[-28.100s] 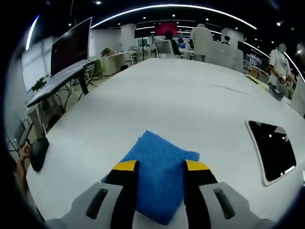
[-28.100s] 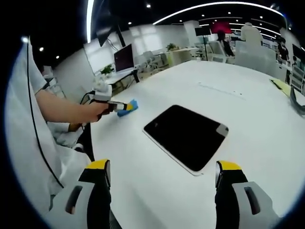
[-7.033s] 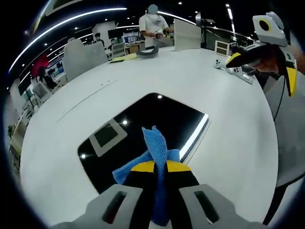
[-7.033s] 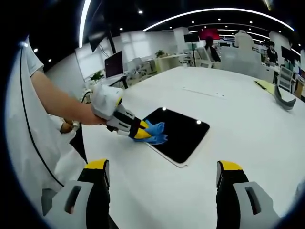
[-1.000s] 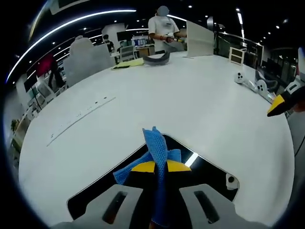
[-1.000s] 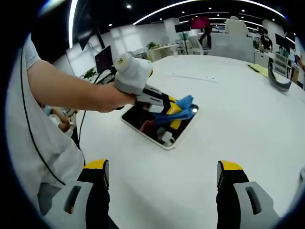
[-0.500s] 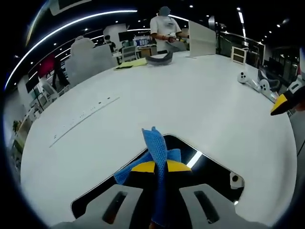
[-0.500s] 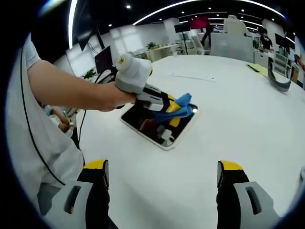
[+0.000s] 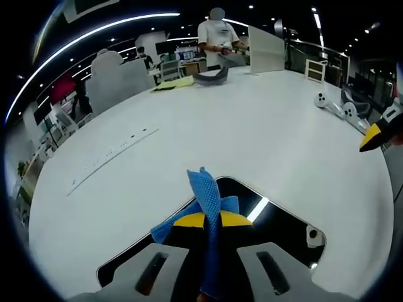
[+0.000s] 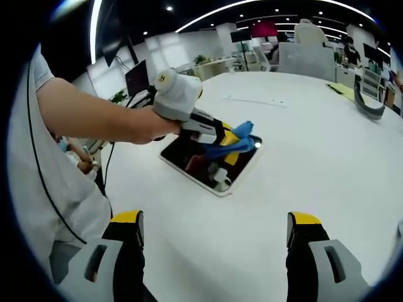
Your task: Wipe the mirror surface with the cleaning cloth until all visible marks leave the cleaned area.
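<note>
open office with a white table (image 9: 208, 119), desks, monitors and ceiling lights.

No text or labels are legible

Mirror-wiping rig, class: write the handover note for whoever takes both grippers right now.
Left gripper: shut on the blue cleaning cloth, held over the mirror near its far edge.
Right gripper: open, holding nothing, above the white table, short of the mirror.
Done: cloth picked up and brought onto the glass.
Left: whether any marks remain cannot be told from these views; check the surface and wipe again if needed.
</note>
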A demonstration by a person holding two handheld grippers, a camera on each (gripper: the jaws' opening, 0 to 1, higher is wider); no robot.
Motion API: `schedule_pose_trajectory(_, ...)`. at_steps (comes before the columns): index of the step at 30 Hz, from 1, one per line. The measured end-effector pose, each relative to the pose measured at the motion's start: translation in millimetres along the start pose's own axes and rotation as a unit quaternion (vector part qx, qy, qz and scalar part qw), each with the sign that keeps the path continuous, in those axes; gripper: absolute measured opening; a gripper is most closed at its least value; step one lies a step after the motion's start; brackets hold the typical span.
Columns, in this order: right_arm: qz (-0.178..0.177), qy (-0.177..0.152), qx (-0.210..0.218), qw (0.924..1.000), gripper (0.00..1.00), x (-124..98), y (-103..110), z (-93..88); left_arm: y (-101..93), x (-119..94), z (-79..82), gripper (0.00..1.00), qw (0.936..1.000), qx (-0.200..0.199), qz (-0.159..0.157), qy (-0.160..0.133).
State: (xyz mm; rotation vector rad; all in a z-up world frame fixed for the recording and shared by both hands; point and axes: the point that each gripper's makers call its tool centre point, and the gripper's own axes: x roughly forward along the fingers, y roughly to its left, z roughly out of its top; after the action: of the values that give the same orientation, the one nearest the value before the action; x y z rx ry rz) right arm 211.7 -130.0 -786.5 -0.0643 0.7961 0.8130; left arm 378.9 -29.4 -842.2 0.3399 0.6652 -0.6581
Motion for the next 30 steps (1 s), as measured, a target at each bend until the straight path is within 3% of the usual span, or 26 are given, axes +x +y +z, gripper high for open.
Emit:
schedule_pose_trajectory(14, -0.001, -0.001, 0.001, 1.0, 0.94, 0.3, -1.0, 1.3, 0.2, 0.0, 0.1, 0.04, 1.0, 0.006, -0.001, 0.001)
schedule_pose_trajectory(30, -0.005, -0.001, -0.004, 1.0, 0.94, -2.9, 0.2, 4.2, 12.0, 2.3, -0.4, 0.04, 0.999, -0.03, -0.009, 0.03)
